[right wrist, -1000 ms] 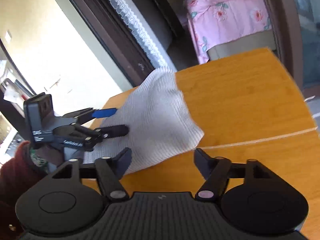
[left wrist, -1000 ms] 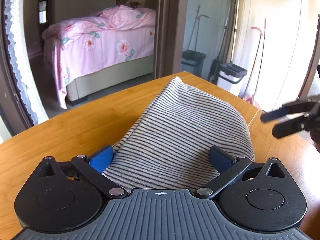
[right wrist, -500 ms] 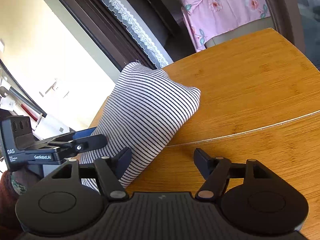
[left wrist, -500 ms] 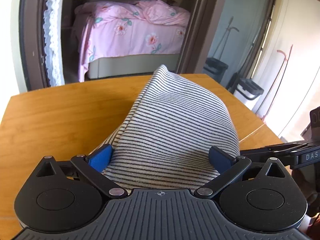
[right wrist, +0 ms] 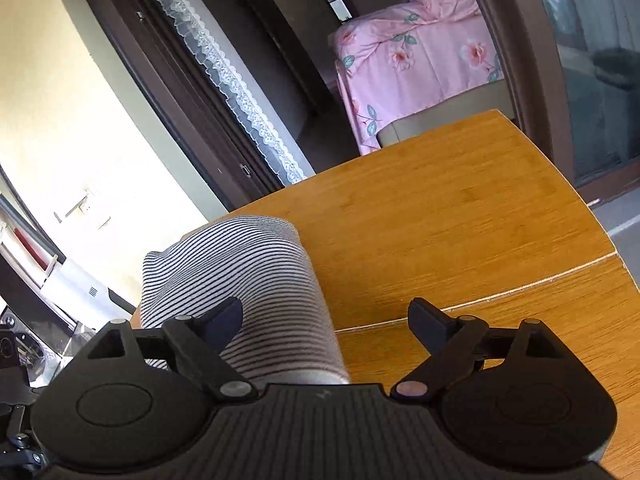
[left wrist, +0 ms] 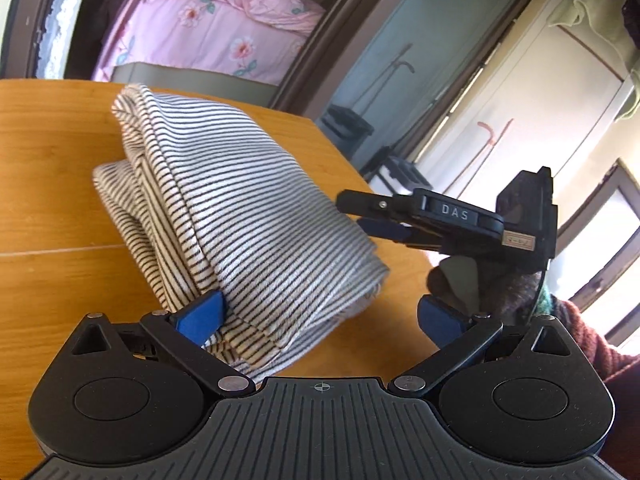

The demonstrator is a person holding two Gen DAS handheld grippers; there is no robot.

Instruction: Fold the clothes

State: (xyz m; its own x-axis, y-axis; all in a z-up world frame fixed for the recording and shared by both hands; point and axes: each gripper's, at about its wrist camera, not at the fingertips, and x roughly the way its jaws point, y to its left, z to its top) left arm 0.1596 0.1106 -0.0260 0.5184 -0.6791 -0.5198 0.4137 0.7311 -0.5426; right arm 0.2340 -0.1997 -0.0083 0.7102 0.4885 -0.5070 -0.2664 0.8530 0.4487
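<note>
A white garment with thin dark stripes [left wrist: 240,208] lies folded in a thick bundle on the wooden table [left wrist: 52,168]. My left gripper [left wrist: 320,316] is open, its jaws wide, with the near end of the bundle lying between them and against the left blue pad [left wrist: 200,316]. My right gripper [left wrist: 360,214] comes in from the right in the left wrist view, its fingers edge-on at the bundle's right side. In the right wrist view the right gripper [right wrist: 326,320] is open, with the garment [right wrist: 248,276] over its left finger [right wrist: 224,320].
The table's far edge and right corner [right wrist: 560,184] are close behind the garment. A seam line [right wrist: 500,292] crosses the tabletop. Beyond stand a bed with pink floral bedding [left wrist: 208,28], a dark door frame [right wrist: 532,80] and a lace curtain [right wrist: 232,72].
The raised, tent-like garment has come down into a folded bundle on the table. The left gripper has swung left and the right gripper has closed in on the bundle's right side.
</note>
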